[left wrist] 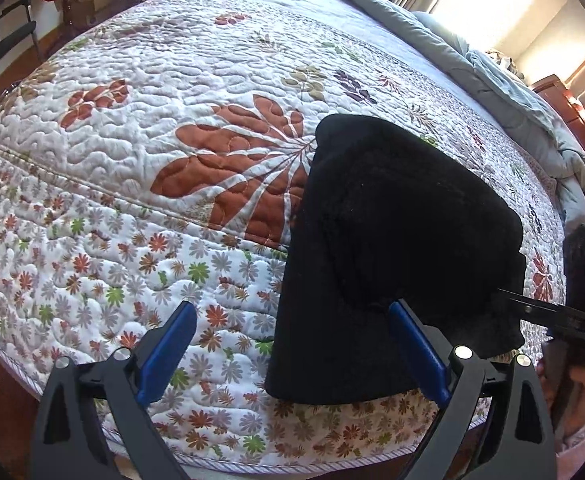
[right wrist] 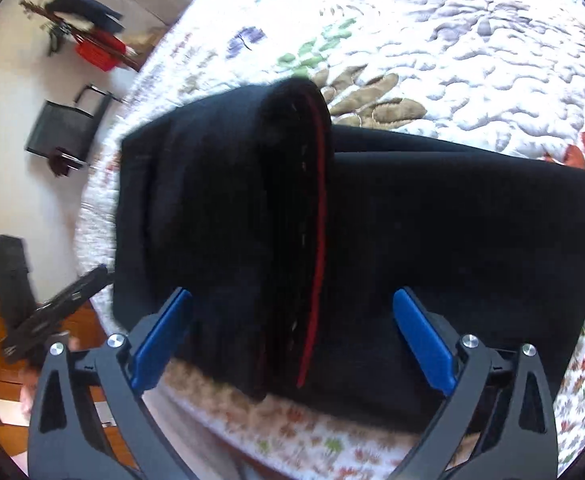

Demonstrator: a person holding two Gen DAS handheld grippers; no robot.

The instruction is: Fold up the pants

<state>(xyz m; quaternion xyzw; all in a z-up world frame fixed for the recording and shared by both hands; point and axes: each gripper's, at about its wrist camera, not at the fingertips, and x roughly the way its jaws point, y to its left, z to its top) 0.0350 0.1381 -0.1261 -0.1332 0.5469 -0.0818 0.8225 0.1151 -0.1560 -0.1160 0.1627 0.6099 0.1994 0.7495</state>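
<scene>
Pants (left wrist: 396, 248) lie as a dark folded bundle near the front edge of the bed (left wrist: 172, 92), on its floral quilt. In the left wrist view the left hand-held gripper (left wrist: 292, 348) stands wide, holding nothing; one blue pad rests over the cloth's near edge, the other over bare quilt. Pressing lightly there would probably keep the stack square.

In the right wrist view the right hand-held gripper (right wrist: 292, 336) is also wide, with the pants' upper flap, edged by a red seam, lying loose between its pads. That flap looks bulged, so flattening it should finish the fold. No brand, label or writing is legible in either view.
</scene>
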